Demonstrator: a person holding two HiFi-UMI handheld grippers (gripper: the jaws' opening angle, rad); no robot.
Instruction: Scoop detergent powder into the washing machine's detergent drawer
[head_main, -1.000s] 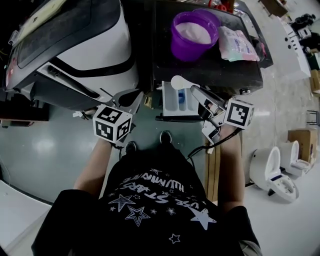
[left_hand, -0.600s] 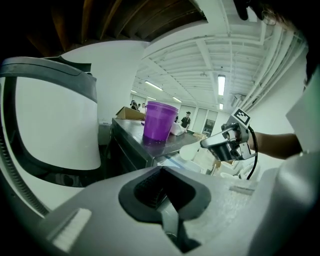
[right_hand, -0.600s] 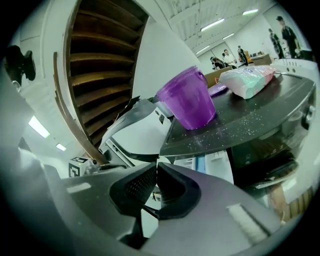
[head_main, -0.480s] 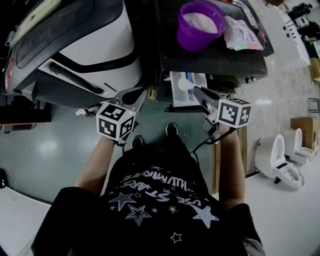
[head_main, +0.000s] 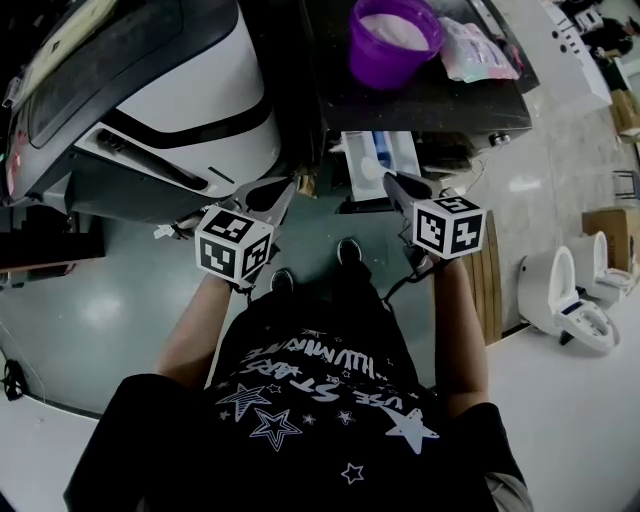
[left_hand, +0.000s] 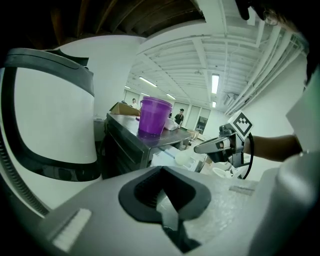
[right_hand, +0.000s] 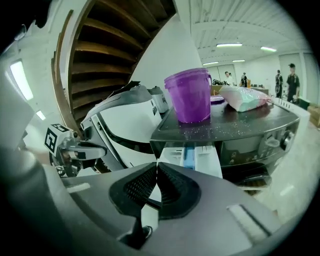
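1. Purple tub (head_main: 392, 40): rim cut off by the head view's top edge.
2. Detergent drawer (head_main: 362, 150): near end hidden behind the right gripper (head_main: 390, 182).
3. Scoop (right_hand: 147, 215): only a white strip shows between the closed pads; its bowl cannot be made out.
4. Control panel (right_hand: 272, 142): markings too small to read.
5. Plastic bag (head_main: 482, 50): print illegible.
6. White-and-black machine (head_main: 150, 90): cut off at left and top.

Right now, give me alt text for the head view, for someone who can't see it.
A person seen from above holds a white scoop in the shut right gripper over the open detergent drawer. The left gripper hangs shut and empty to its left. A purple cup of powder and a bag sit on the washing machine.
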